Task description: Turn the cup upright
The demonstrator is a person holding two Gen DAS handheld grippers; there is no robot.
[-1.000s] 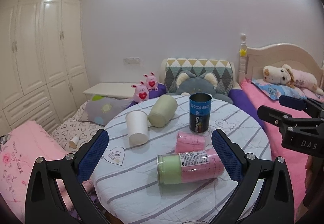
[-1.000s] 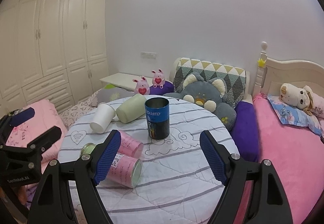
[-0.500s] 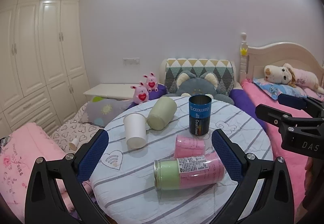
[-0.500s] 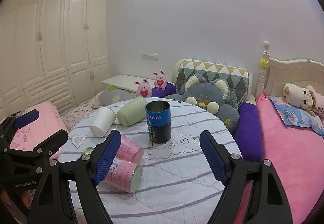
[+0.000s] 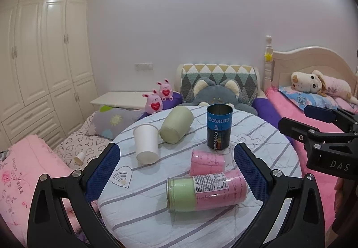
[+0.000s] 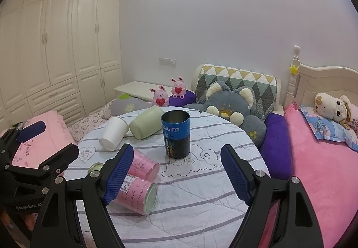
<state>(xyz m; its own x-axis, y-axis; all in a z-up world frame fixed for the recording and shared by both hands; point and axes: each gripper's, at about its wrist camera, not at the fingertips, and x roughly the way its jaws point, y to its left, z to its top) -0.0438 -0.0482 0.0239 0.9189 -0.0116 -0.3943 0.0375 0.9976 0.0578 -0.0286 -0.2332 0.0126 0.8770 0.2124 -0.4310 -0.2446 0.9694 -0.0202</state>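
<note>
White paper cup lies tipped on the table, touching the green cup; left gripper and right gripper both hang spread wide, holding nothing; a hard pinch could crush its thin wall.

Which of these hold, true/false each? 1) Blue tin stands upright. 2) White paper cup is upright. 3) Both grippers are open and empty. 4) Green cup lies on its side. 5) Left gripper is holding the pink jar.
1) True: the blue tin stands upright, open end up, on the table.
2) False: the white paper cup lies tipped over beside the green cup.
3) True: the left gripper and right gripper are open with nothing between the fingers.
4) True: the green cup lies on its side.
5) False: the pink jar lies on the table, ungripped.
</note>
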